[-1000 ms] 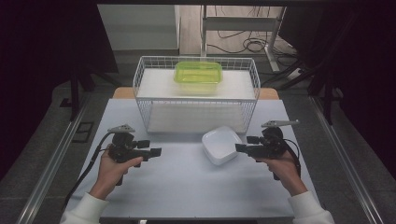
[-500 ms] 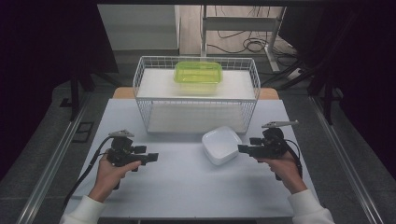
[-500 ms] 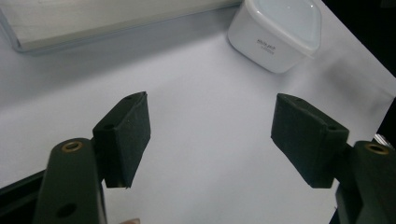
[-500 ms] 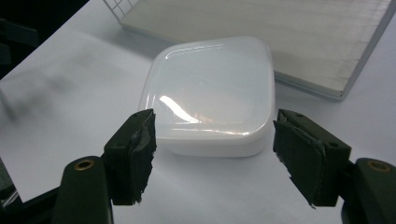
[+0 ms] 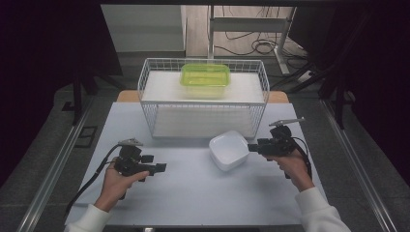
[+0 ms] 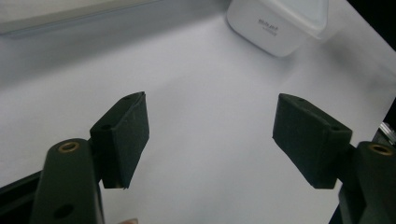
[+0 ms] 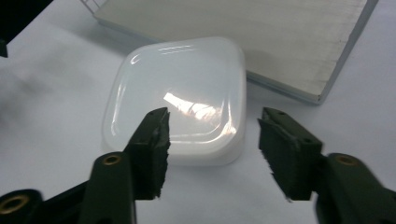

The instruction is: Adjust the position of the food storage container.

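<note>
A white square bowl with rounded corners sits on the table in front of the wire basket. In the right gripper view the bowl lies just beyond the jaws. My right gripper points left at the bowl's right rim, and its jaws have just been closing. The right gripper straddles the bowl's near right corner, one pad over the bowl and the other outside it, with no pad seen pressing. My left gripper hovers at the table's left with its jaws wide. Nothing lies between the left gripper pads, and the bowl is farther off.
A white wire basket stands at the back of the white table, holding a lime-green lidded container on a white slab. Dark floor, cables and table legs lie beyond.
My right gripper has moved left up to the bowl's rim and its jaws have narrowed. The left hand has barely shifted.
</note>
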`<state>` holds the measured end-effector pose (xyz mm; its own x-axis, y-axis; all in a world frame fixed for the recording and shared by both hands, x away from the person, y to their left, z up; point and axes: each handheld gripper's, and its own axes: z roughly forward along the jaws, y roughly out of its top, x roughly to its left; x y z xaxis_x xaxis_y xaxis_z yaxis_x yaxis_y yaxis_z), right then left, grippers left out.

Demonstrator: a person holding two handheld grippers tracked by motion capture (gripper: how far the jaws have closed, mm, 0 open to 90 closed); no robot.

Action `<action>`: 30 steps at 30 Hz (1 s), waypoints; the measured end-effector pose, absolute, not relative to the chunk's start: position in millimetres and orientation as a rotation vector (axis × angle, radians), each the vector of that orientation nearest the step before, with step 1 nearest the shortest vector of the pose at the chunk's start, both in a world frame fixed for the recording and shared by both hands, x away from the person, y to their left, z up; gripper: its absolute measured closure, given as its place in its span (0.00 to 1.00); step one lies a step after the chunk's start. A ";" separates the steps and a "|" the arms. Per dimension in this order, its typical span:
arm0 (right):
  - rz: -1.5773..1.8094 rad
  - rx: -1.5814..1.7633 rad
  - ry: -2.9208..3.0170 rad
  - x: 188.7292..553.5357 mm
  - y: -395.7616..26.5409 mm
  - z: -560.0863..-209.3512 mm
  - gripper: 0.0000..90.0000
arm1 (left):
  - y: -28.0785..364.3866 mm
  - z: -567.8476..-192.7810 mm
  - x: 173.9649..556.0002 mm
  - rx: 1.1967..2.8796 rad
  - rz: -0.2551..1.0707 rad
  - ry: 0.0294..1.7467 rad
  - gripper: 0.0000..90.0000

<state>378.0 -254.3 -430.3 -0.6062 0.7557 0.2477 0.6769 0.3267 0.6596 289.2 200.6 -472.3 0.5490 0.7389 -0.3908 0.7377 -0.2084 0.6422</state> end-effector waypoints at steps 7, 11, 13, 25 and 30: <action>1.053 1.348 2.515 403.7 -240.8 -430.0 0.60 | 200.7 -472.8 295.5 1.924 -0.047 1.197 0.29; 0.990 1.343 2.525 411.5 -234.7 -428.7 0.67 | 201.0 -473.4 296.8 1.924 -0.047 1.202 0.29; 0.951 1.343 2.529 415.8 -232.2 -428.9 0.71 | 201.6 -473.1 298.0 1.922 -0.047 1.205 0.29; 0.777 1.360 2.528 437.8 -222.8 -446.2 0.99 | 201.0 -476.5 302.1 1.945 -0.044 1.213 0.30; 0.715 1.323 2.556 441.3 -215.8 -454.8 0.99 | 200.7 -477.3 302.8 1.951 -0.046 1.214 0.30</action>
<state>441.3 -215.8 -454.8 -0.5895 0.8053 0.0627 0.7209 0.4896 0.4905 302.8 200.7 -477.3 0.5347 0.7319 -0.4224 0.7616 -0.2007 0.6163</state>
